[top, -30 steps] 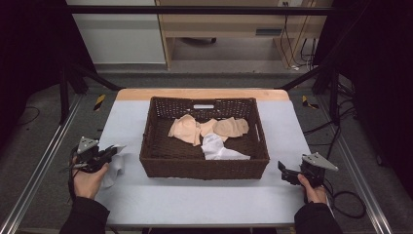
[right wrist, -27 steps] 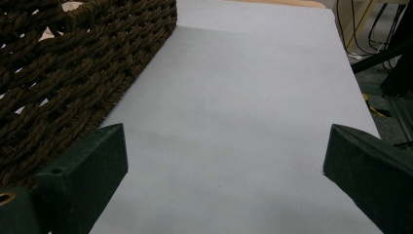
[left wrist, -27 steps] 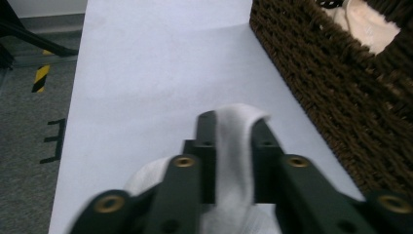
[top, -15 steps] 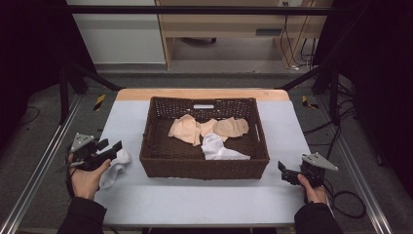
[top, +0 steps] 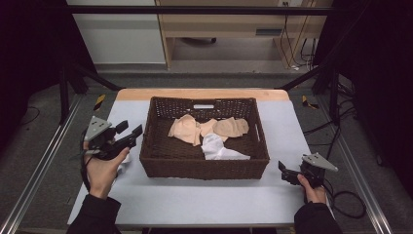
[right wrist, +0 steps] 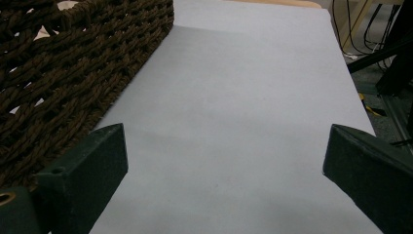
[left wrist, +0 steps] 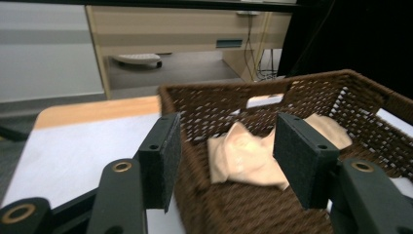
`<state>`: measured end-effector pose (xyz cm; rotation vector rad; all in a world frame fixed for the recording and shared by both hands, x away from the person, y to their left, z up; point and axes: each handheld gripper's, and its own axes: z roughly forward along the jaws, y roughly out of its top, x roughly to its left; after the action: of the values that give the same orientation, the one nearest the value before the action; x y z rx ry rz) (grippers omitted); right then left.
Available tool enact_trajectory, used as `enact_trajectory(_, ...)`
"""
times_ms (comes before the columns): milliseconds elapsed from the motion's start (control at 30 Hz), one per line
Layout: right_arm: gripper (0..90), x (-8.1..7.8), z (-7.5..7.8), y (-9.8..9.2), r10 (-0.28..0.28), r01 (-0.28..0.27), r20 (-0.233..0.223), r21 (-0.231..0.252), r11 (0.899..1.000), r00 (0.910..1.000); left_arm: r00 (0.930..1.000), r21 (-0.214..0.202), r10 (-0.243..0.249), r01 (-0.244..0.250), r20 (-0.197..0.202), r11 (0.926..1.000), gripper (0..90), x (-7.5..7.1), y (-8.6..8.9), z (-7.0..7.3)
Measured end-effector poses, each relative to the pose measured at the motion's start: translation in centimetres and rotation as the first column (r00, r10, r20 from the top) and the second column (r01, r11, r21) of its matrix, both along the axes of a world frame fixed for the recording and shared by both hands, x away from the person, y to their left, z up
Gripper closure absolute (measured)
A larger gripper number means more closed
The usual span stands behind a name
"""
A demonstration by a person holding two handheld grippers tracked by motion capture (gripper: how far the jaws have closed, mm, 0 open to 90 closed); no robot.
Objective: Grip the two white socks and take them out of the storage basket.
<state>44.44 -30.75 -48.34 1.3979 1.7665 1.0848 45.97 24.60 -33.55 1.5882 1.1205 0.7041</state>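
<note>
Socks are being moved out of the basket [top: 204, 168] by the look of it: 1 white sock [top: 122, 163] lies on the table [top: 204, 204] just left of the basket, partly hidden under the left gripper [top: 130, 134]. That gripper's jaws have just been opening and now stand apart with nothing between them, and it has risen from the table toward the basket's left wall since a second ago. So the sock is released. Likely 3 remain inside: 2 beige socks [top: 207, 129] and 1 white piece [top: 218, 148], though the bunched cloth blurs the count. The right gripper [top: 287, 173] rests open and empty, near the basket's right front corner.
</note>
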Motion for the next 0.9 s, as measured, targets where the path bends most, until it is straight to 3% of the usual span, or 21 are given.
enact_trajectory(367, 2.8, 0.0, 0.0, 0.0, 0.002, -0.002, 0.000, -0.001, 1.000, 1.0000, 0.9975, 0.038, -0.067, 0.066, 0.022, 0.9971, 41.4, 2.6, -6.5, 2.2)
enact_trajectory(467, 2.8, 0.0, 0.0, 0.0, 0.002, -0.002, -0.001, 0.000, 1.000, 1.0000, 0.9970, 0.035, -0.075, 0.075, 0.020, 0.9966, 41.3, 3.0, -7.5, 2.3)
enact_trajectory(700, 2.8, 0.0, 0.0, 0.0, 0.005, -0.005, -0.002, -0.002, 1.000, 1.0000, 0.9939, 0.087, -0.107, 0.104, 0.027, 0.9907, 41.0, 4.2, -11.2, 2.6)
enact_trajectory(900, 2.8, 0.0, 0.0, 0.0, 0.002, -0.002, -0.001, -0.003, 1.000, 1.0000, 0.9930, 0.103, -0.116, 0.113, 0.023, 0.9883, 39.7, 5.2, -13.3, 2.2)
